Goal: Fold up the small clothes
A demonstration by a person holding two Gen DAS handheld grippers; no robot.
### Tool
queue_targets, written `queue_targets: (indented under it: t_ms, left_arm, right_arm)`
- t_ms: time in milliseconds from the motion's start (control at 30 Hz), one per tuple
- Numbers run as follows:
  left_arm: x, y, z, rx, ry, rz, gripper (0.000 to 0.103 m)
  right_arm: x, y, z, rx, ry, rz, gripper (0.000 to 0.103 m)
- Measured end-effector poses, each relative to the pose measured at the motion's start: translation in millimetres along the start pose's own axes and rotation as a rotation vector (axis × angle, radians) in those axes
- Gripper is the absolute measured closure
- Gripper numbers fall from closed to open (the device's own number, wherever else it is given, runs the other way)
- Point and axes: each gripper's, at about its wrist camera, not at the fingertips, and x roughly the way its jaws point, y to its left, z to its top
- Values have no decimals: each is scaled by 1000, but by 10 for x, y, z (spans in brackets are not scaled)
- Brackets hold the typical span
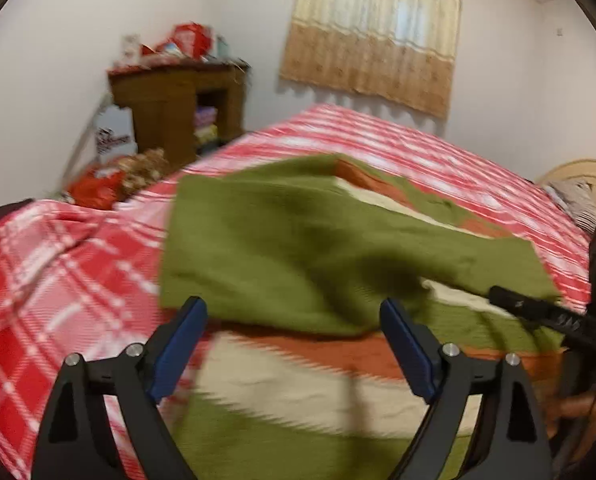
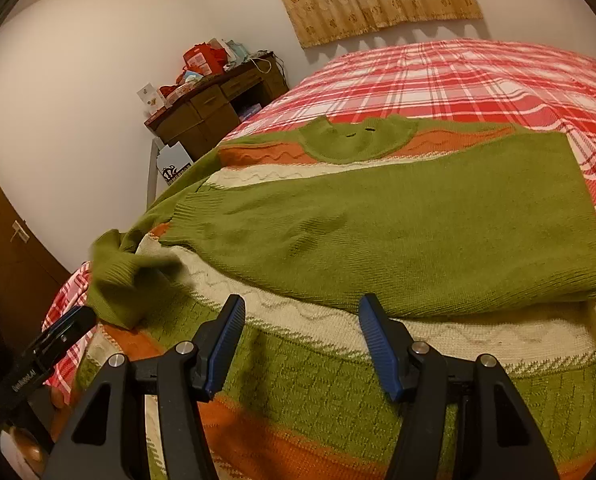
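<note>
Left claw [image 1: 294, 314]: fingers apart, empty, over the sweater [image 1: 298, 248], whose green sleeve lies folded just ahead of the tips. Right claw [image 2: 301, 312]: fingers apart, empty, above the sweater's lower body; a folded sleeve [image 2: 397, 224] lies across ahead. Sweater is flat on the plaid bed [image 2: 437, 76].

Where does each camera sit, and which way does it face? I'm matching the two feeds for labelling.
Left wrist: rides the left tongs, low over the sweater, facing across the plaid bed to the curtain; its open blue fingers and the other tongs at right show.
Right wrist: rides the right tongs, facing up the sweater to its collar; open fingers show, the other tongs at lower left.
Shared: sweater, bed, curtain, cluttered wooden desk.
</note>
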Motion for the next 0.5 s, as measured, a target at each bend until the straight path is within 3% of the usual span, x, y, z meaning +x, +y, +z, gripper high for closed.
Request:
queue_targets:
  t_ms: [133, 200, 233, 367, 500]
  left_arm:
    - [168, 114, -126, -35, 44, 46, 12]
    - [286, 190, -209, -83, 80, 43, 12]
    - [237, 157, -219, -73, 48, 40, 8]
    - [268, 27, -224, -35, 67, 50, 0]
    - [242, -1, -232, -37, 64, 39, 0]
  right_arm:
    - [-8, 120, 46, 34, 21, -52, 42]
    - [-36, 212, 49, 124, -1, 142, 42]
    - [-13, 310, 58, 131, 0, 189, 42]
    - [231, 757, 138, -21, 26, 137, 42]
    - [648, 942, 160, -26, 82, 147, 42]
